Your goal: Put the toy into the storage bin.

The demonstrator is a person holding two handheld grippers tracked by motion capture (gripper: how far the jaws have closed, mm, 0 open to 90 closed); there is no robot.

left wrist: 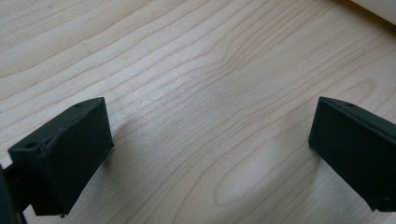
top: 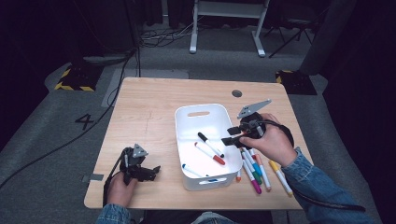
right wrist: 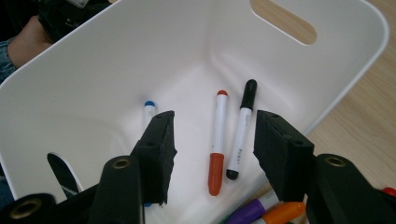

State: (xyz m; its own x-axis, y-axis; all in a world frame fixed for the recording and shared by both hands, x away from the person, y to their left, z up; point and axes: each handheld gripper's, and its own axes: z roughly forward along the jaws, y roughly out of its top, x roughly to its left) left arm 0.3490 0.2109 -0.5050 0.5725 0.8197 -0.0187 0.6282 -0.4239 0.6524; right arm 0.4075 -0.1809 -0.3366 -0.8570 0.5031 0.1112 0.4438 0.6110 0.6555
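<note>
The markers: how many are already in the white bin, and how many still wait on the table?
Three markers lie in the white bin: black, red and blue. The right gripper is open above the bin with nothing between its fingers; the left gripper rests open on the table. About six markers remain beside the bin.

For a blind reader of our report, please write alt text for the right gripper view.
The open right claw is above a white bin that holds three markers: one with red caps, one with black caps and one with a blue cap. Purple and orange markers lie on the table outside the bin.
</note>
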